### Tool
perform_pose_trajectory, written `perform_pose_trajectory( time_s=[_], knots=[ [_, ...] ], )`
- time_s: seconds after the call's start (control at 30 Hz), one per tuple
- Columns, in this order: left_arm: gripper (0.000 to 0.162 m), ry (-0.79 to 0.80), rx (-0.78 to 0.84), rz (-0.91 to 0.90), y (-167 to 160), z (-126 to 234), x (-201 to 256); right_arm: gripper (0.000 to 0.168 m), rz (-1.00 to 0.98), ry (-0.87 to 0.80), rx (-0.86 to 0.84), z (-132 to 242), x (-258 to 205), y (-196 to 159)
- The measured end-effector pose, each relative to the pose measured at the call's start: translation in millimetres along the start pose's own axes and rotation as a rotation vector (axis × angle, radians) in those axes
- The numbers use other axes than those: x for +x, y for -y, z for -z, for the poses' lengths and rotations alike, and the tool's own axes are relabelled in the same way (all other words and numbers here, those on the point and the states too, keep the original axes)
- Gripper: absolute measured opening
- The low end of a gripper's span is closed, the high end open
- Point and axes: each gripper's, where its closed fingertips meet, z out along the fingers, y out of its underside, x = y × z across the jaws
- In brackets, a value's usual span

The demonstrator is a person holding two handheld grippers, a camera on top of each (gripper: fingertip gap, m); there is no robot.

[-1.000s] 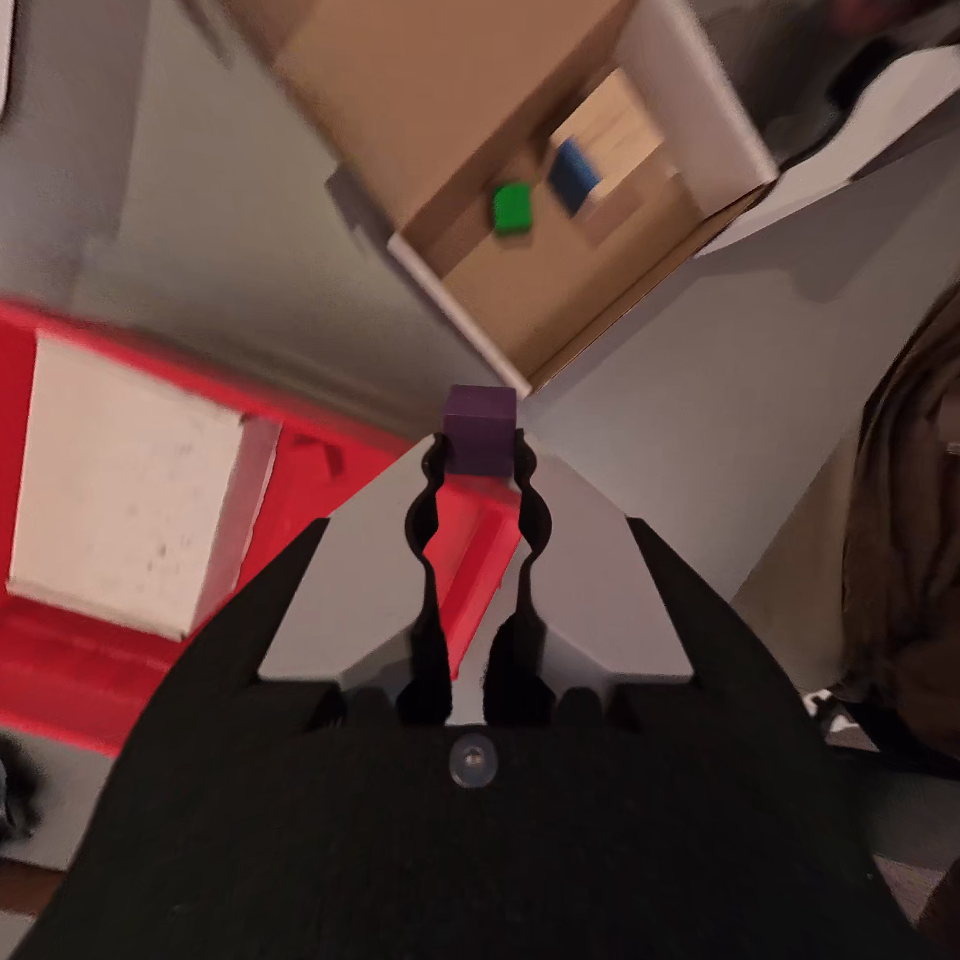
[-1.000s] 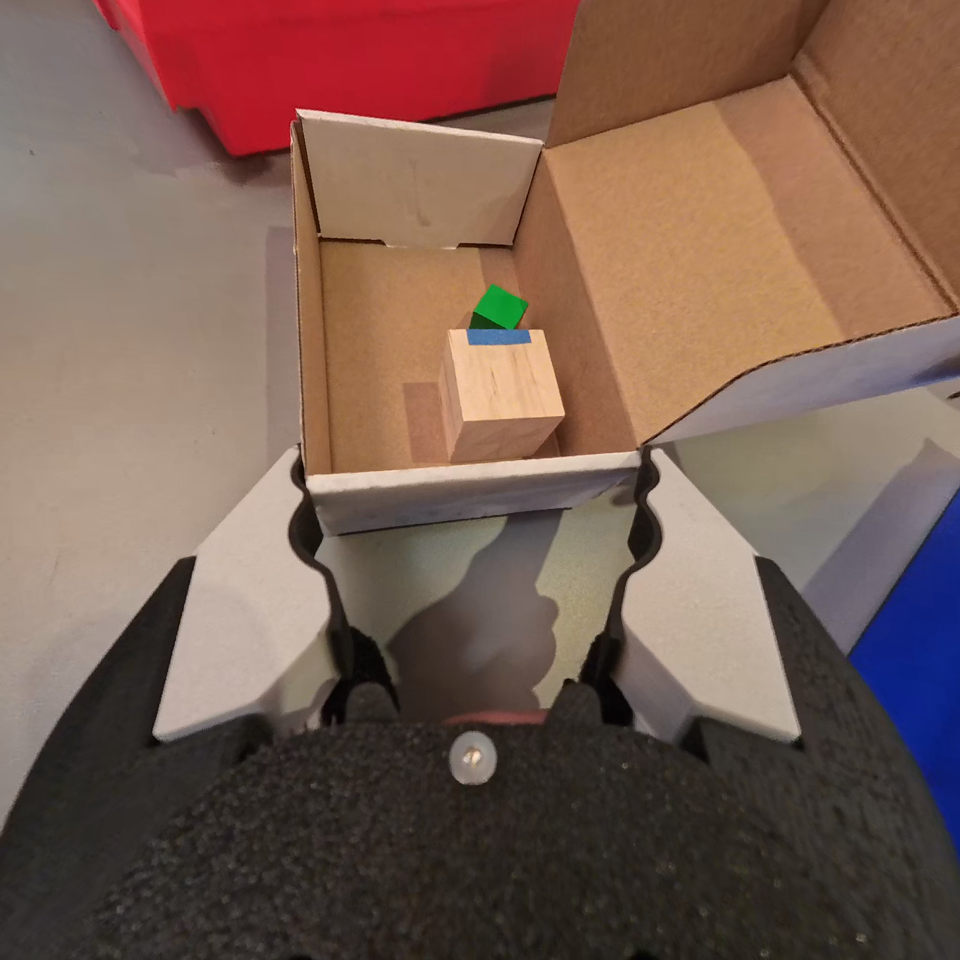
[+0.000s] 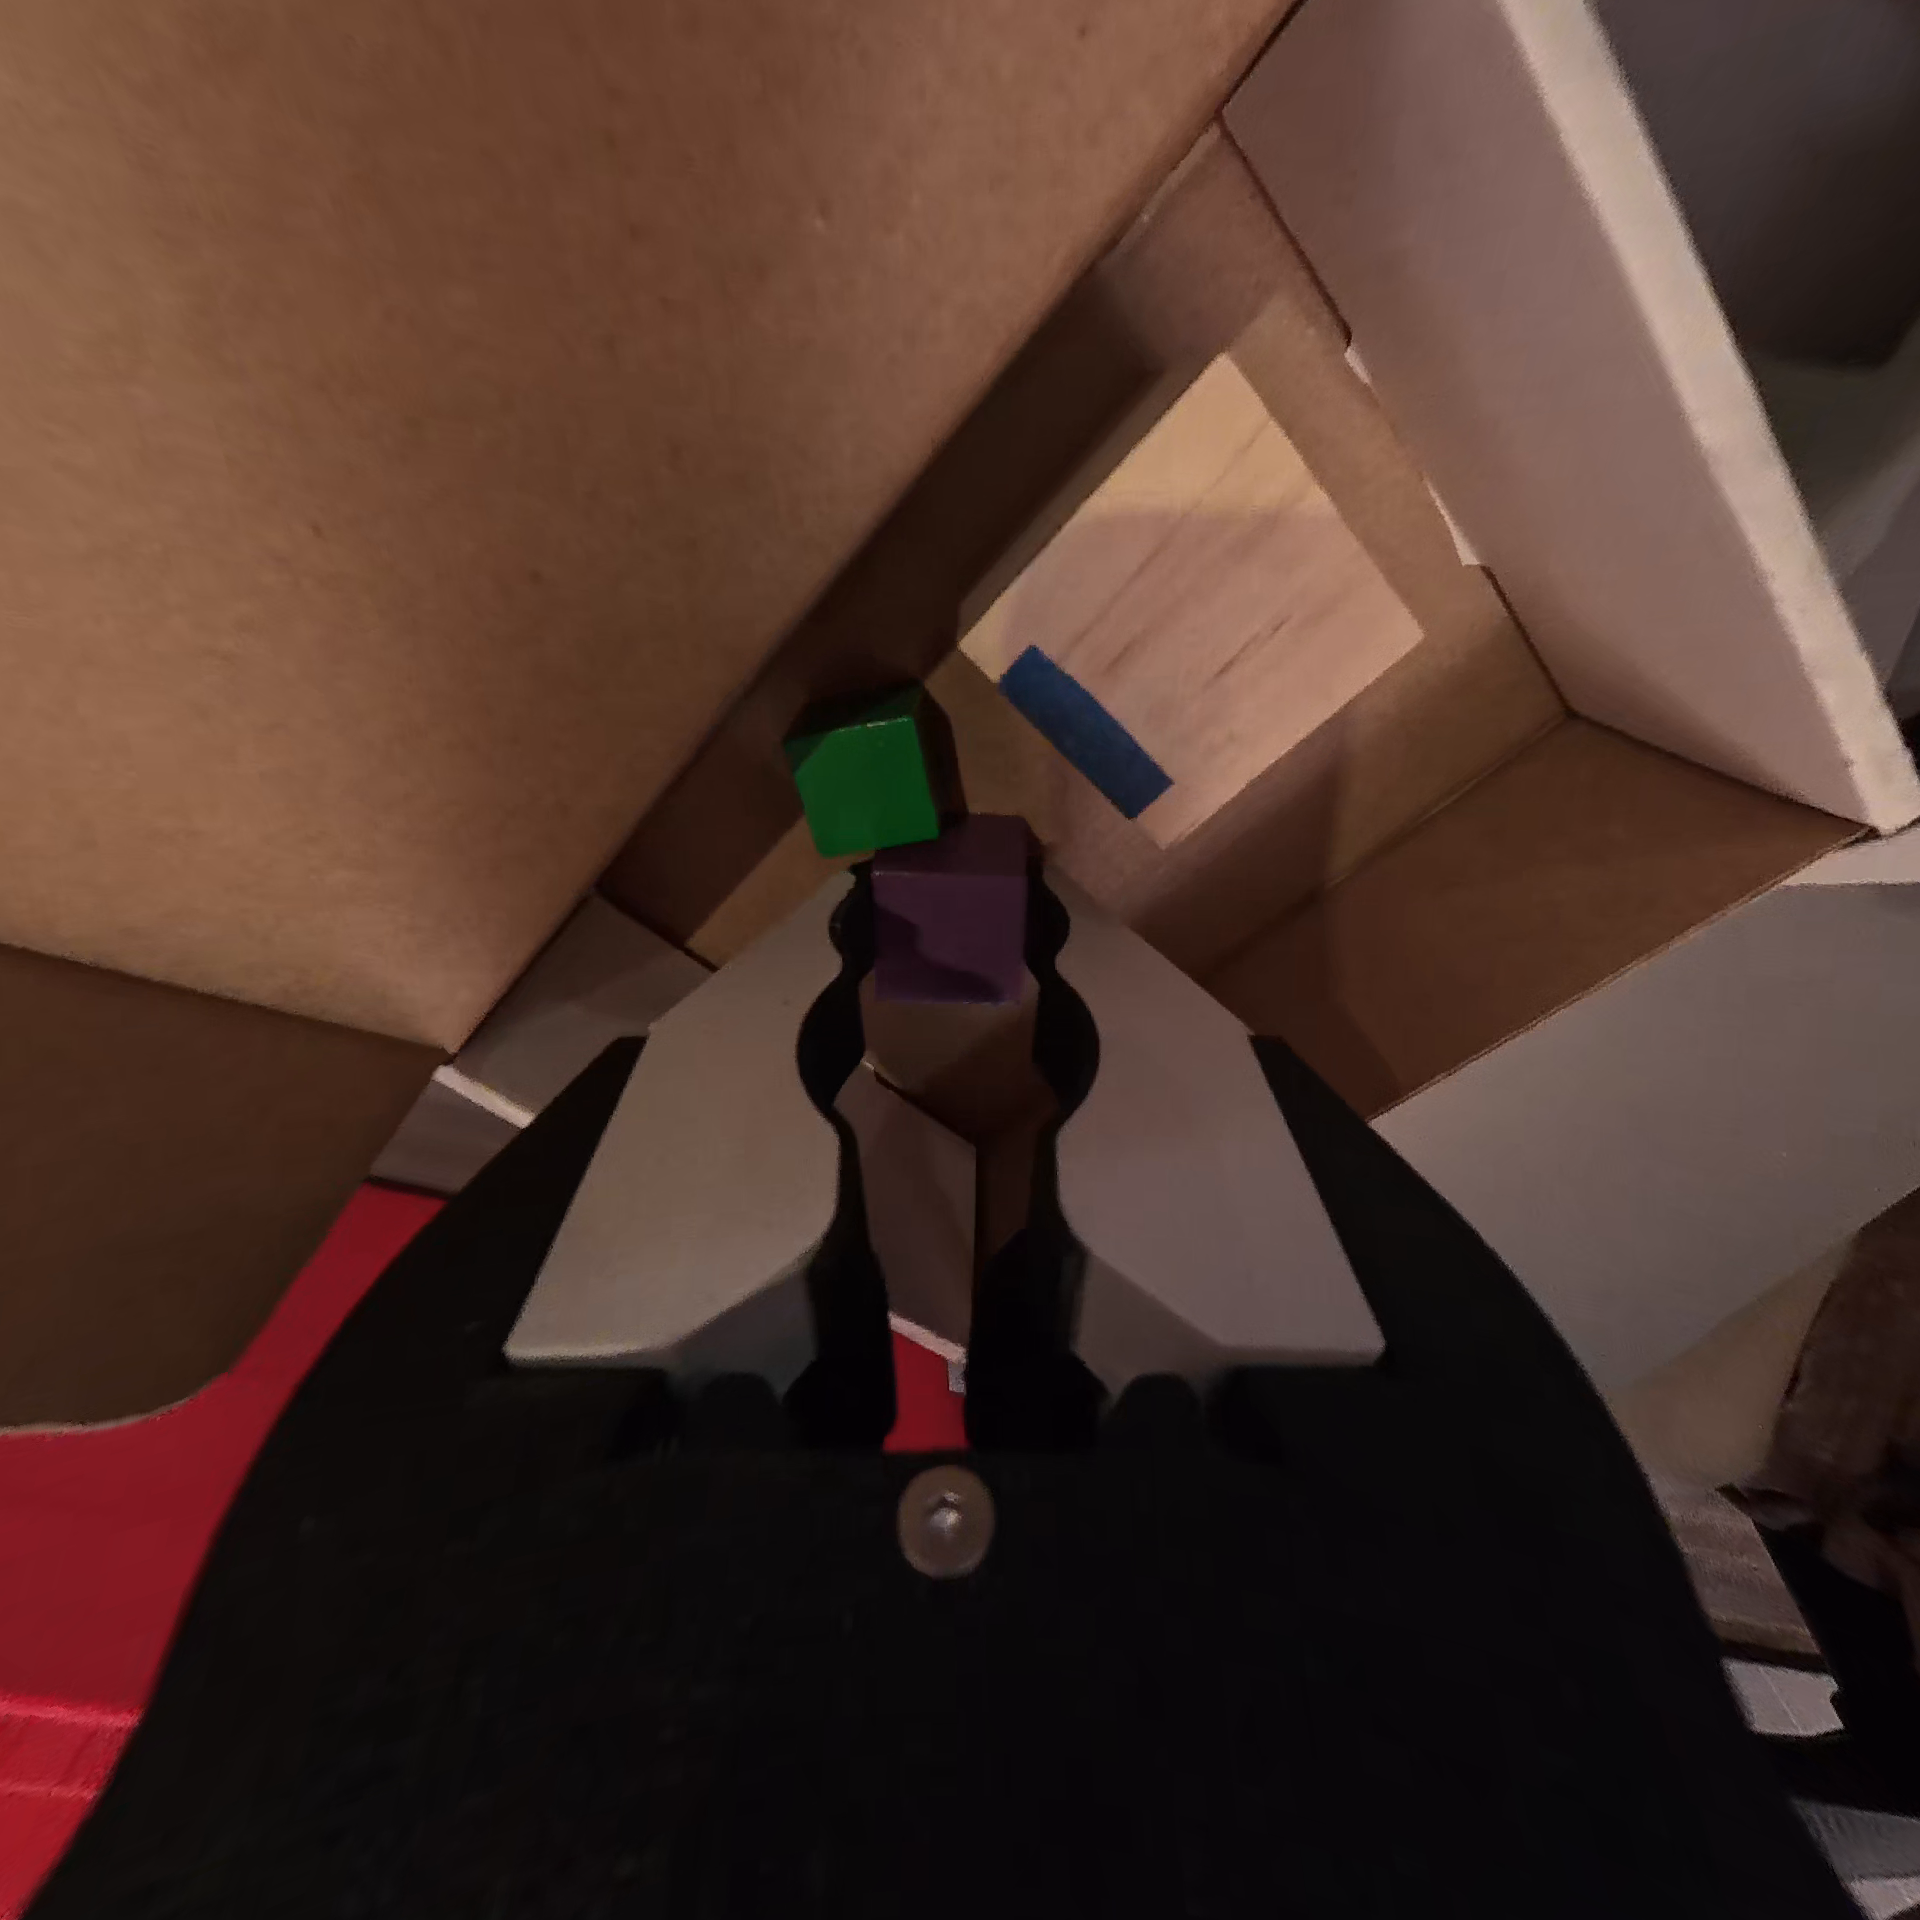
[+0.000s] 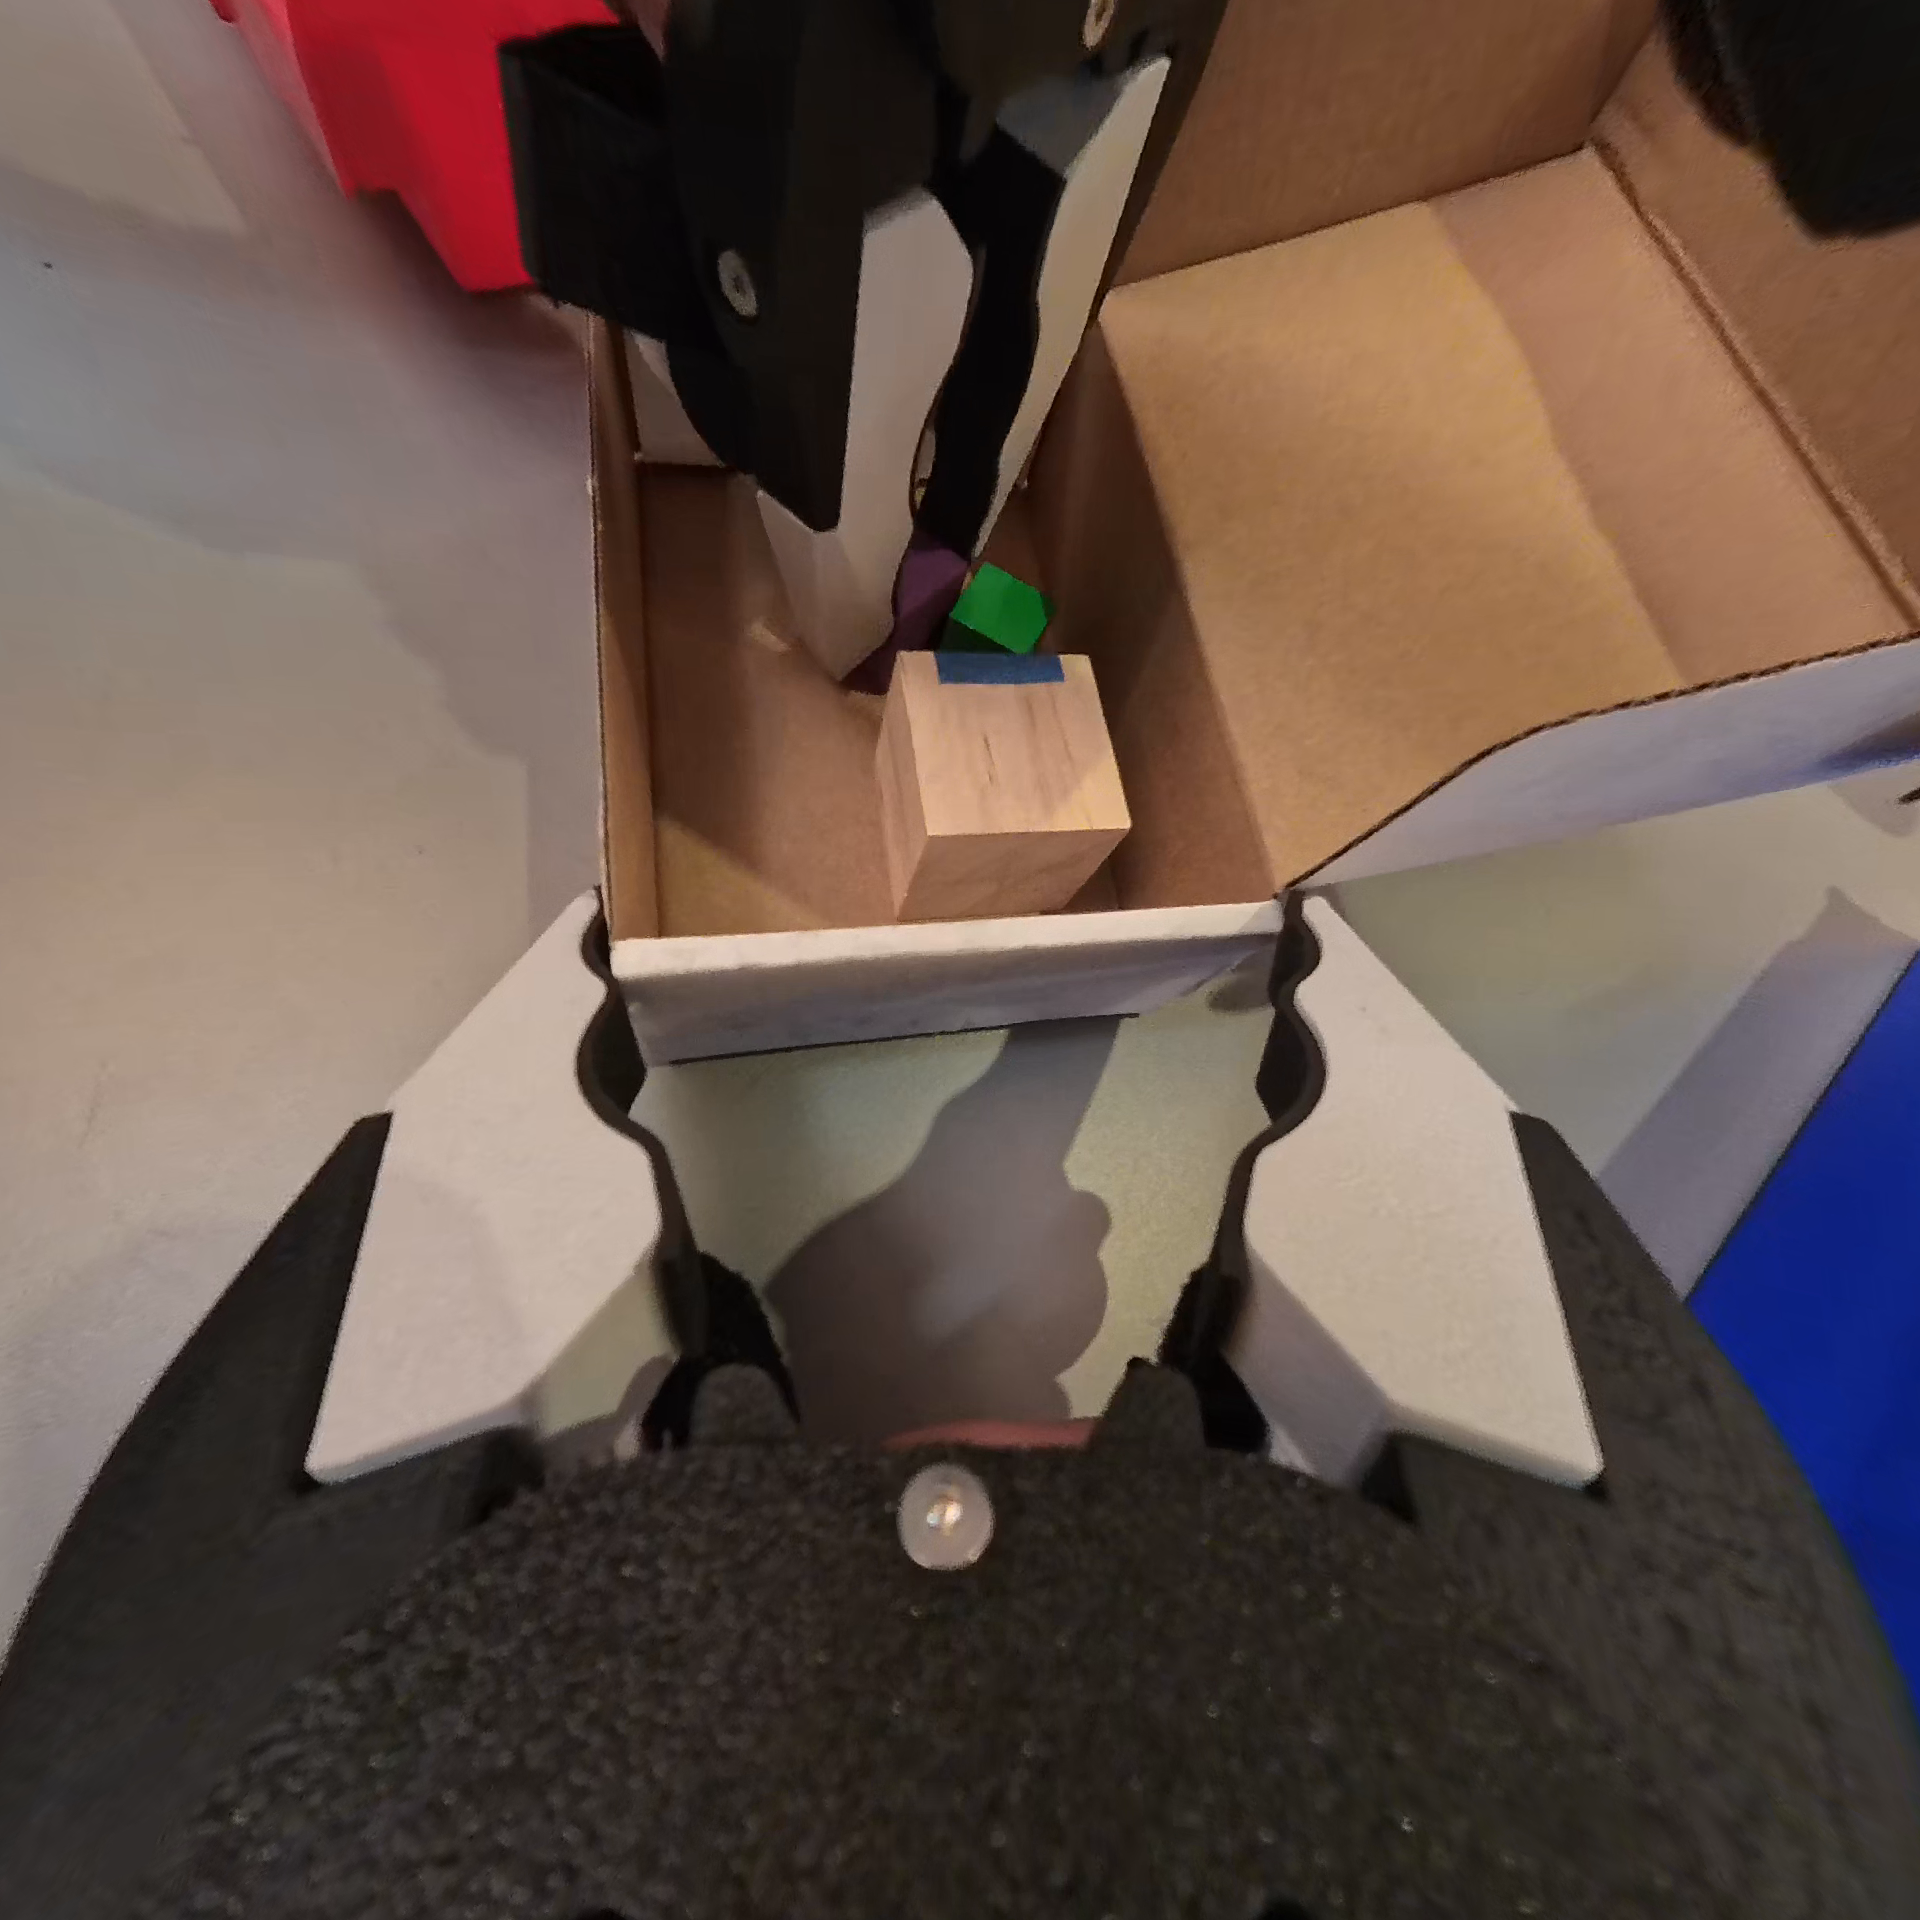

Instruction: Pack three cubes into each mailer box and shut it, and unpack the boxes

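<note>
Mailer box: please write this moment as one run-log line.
phase: packing | left claw: shut on purple cube, inside mailer box | green cube, wooden cube: in box | right claw: open, at box front

A pale grey tabletop (image 4: pixel 260 675) is being shown across the left of the right wrist view. A red bin (image 4: pixel 416 135) is being cut off by the top left corner there, resting on the tabletop, with only its stepped lower edge in frame. A blue sheet (image 4: pixel 1818 1195) is being seen at the right edge, lying flat, its kind not being made out. A dark shadow (image 4: pixel 966 1278) is being cast on the tabletop low in the middle.

In the left wrist view the red bin (image 3: pixel 125 1558) is being caught at lower left. Brown fabric (image 3: pixel 1860 1351) is being glimpsed, bunched, at the right edge, with a blurred black-and-white striped patch (image 3: pixel 1766 1662) just below it.
</note>
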Motion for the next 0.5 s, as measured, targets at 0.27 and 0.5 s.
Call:
perform_pose_trajectory(
  time_s=[0.27,0.5],
  knots=[
    [0.063,-0.045,0.084,0.011,1.2,31.9,10.9,0.122,-0.002,0.002,-0.001,0.1,0.2,-0.4],
    [0.05,-0.021,0.359,0.129,-7.3,106.0,14.8,0.122,-0.002,0.009,-0.006,1.3,0.0,-1.4]
  ],
)
